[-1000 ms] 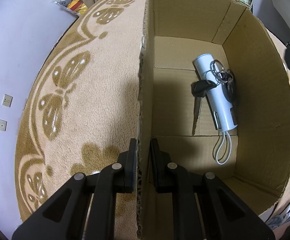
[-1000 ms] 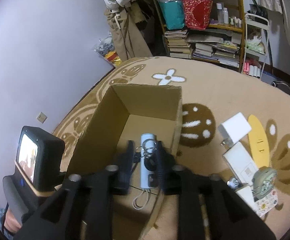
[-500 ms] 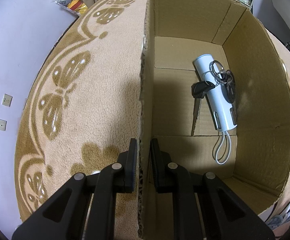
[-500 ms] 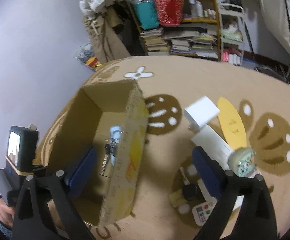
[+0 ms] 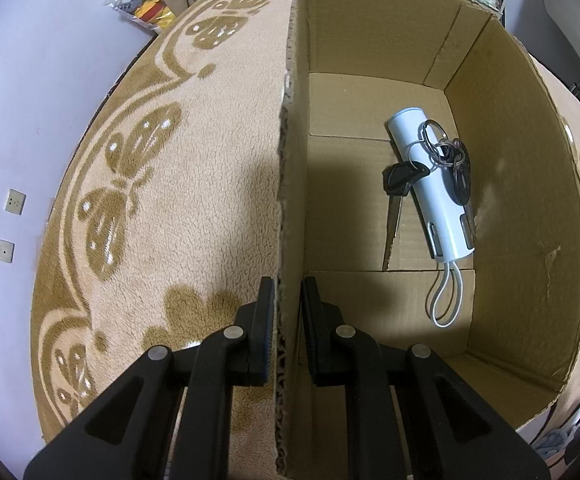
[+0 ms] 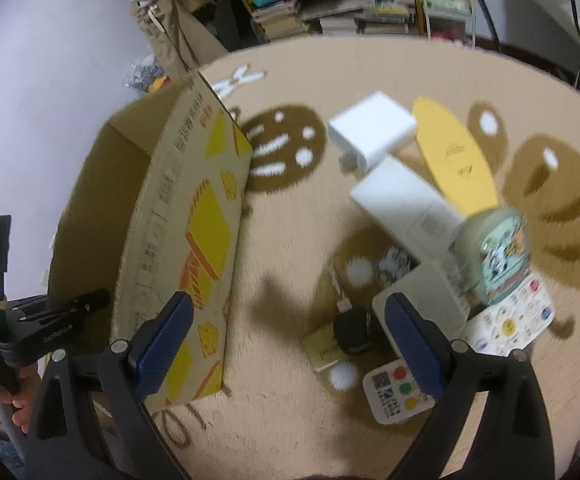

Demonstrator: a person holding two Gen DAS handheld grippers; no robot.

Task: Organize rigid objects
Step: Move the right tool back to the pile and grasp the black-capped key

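Note:
A cardboard box point(image 5: 521, 184) stands on the rug, and my left gripper point(image 5: 288, 298) is shut on its near left wall. Inside lie a pale blue cylinder with a white loop point(image 5: 433, 188) and a bunch of keys point(image 5: 445, 160) resting across it. In the right wrist view the box point(image 6: 194, 216) shows its yellow-printed side at left. My right gripper point(image 6: 286, 320) hangs open above the rug, empty. To its right lies a pile: white boxes point(image 6: 405, 200), a white charger point(image 6: 371, 132), a yellow oval point(image 6: 453, 156), a round tin point(image 6: 497, 252), a remote card point(image 6: 393, 392) and a black object point(image 6: 351, 332).
A patterned beige and brown rug point(image 6: 290, 240) covers the floor. Shelves of books and bags point(image 6: 329, 0) line the far wall. A hand point(image 6: 6, 396) holds the left gripper's handle at the lower left. A toy bag point(image 5: 142, 4) lies by the wall.
My right gripper has swung from above the box rightward and lower over the rug toward the pile, its jaws opening wide. The left gripper and box contents have not moved.

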